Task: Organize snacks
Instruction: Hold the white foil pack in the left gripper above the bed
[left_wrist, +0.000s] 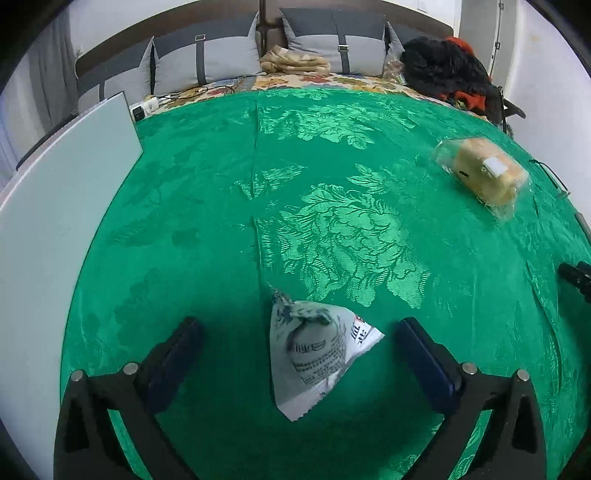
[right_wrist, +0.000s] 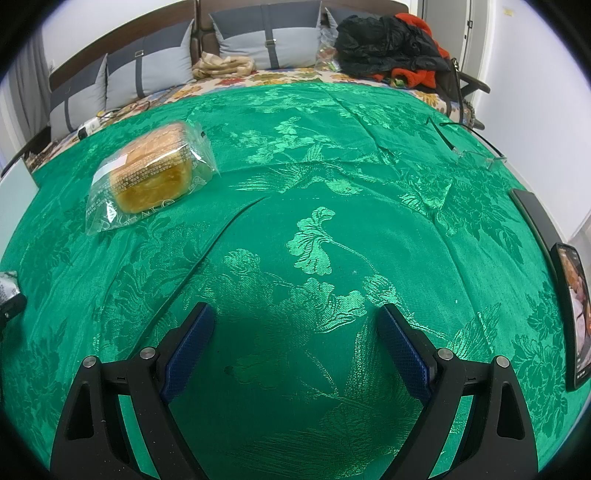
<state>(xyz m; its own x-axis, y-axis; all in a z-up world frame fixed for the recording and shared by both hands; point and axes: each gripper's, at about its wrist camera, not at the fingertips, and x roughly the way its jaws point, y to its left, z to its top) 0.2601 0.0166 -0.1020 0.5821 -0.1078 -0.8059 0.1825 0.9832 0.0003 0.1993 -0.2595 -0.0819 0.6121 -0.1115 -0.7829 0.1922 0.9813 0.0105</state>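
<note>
Left hand-held gripper (left_wrist: 299, 332) gapes wide, gripping nothing; the snack packet (left_wrist: 314, 347) lies untouched between its fingers.

cut off: black-framed phone with lit screen (right_wrist: 572, 317), right edge of right-wrist view, picture on screen unreadable | cut off: crinkled silver packet corner (right_wrist: 8, 286), left edge of same view | cut off: black gripper tip (left_wrist: 578, 278), right edge of left-wrist view | too small: print on grey-white pyramid snack pouch (left_wrist: 314, 350)

Green cloth (right_wrist: 332, 177) on bed, grey pillows (right_wrist: 147, 70), white walls (right_wrist: 524, 74).
</note>
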